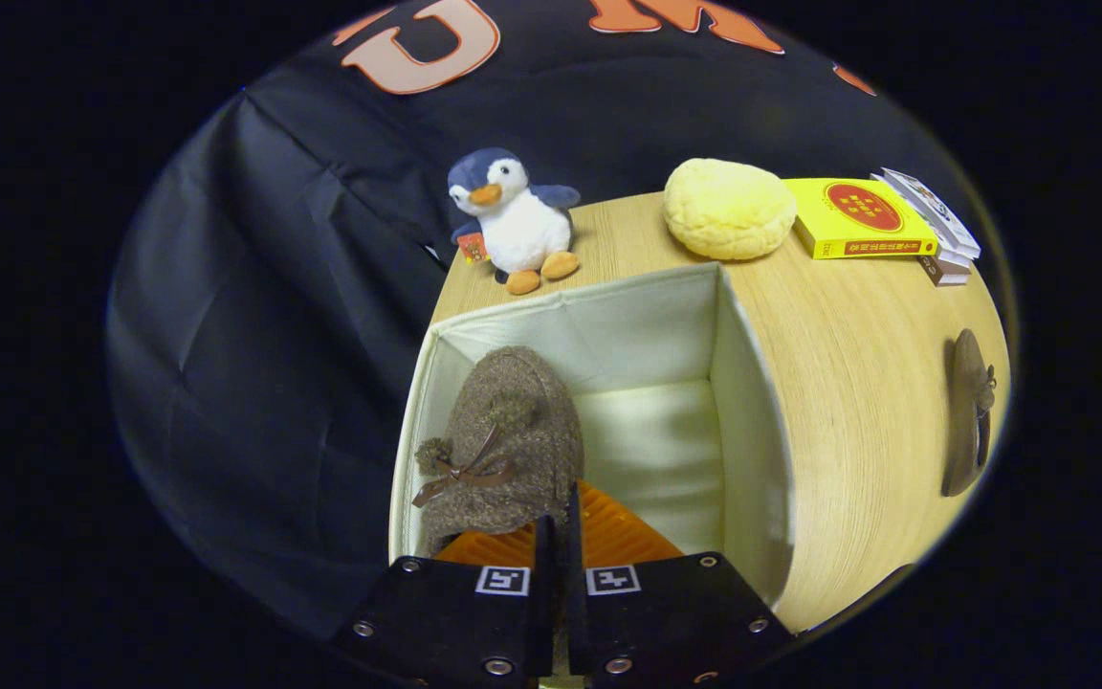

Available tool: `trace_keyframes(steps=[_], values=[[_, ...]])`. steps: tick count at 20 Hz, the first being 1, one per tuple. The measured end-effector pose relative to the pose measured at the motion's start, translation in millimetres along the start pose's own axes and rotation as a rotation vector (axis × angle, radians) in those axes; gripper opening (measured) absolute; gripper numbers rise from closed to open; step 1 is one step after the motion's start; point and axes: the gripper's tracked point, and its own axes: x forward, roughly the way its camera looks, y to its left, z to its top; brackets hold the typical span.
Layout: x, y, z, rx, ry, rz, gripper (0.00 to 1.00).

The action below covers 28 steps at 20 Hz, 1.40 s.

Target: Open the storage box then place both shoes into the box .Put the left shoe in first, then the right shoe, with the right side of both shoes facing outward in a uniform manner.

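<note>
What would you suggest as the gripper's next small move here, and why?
Probably lower a little further, then open. The gripper, its fingers nearly together, holds the brown shoe inside the open storage box, near its left wall. The second shoe waits on the table.

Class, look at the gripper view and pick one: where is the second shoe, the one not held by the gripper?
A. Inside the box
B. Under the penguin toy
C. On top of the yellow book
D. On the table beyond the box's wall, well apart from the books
D: the second shoe lies on the table outside the box, while the gripper holds the first shoe over the box.
</note>
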Motion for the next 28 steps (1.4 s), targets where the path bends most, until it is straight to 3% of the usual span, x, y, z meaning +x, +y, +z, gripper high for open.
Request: trace_keyframes(steps=[4, 7, 9, 15, 18, 22, 28], values=[[13, -2, -23, -0.018, 0.071, -0.023, 0.15], [9, 16, -27, -0.011, 0.086, 0.065, 0.16], [-2, 20, -18, -0.045, 0.046, 0.099, 0.26], [-62, 3, 5, -0.141, -0.078, 0.181, 0.67], [-91, -34, 17, -0.205, -0.145, 0.159, 0.81], [-121, -95, 28, -0.225, -0.211, 0.117, 0.91], [-157, -201, 30, -0.191, -0.273, 0.021, 0.97]])
